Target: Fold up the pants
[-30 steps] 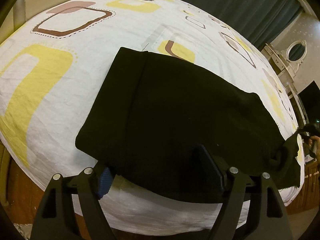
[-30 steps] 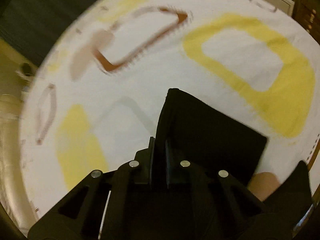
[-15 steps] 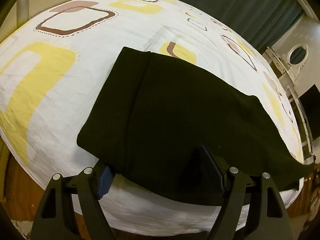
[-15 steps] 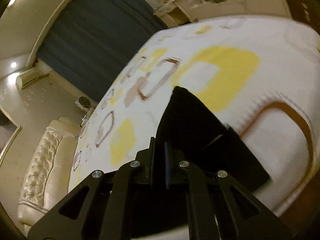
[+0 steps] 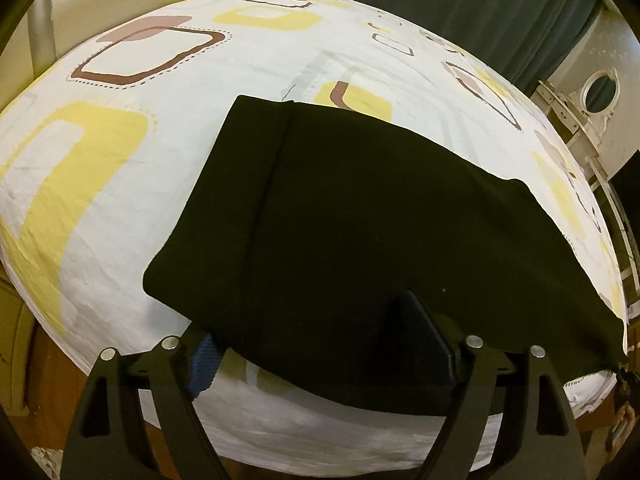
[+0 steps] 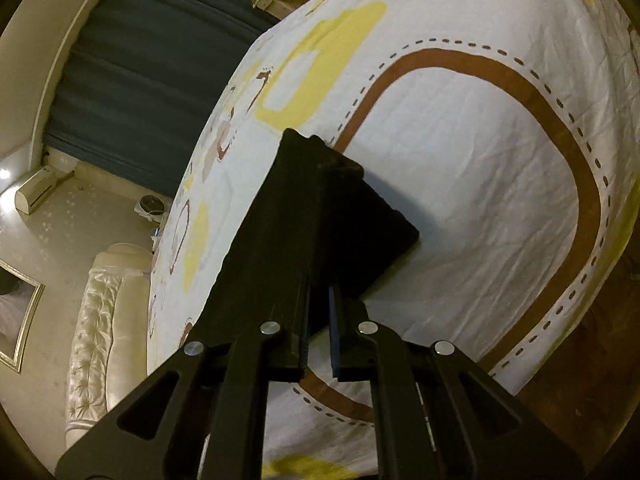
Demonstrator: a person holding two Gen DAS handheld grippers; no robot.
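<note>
The pants lie spread on the bed, reaching from its middle to the near edge and off to the right corner. The left gripper sits at the near edge, one finger under the cloth and the other on top of it. The right gripper has the pants between its close-set fingers at the bed's edge; the headboard stands left, the curtain behind.

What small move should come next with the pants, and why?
Probably close the left gripper on the pants: its fingers stand wide apart around the near edge on the bed, while the right gripper already pinches the other end.
</note>
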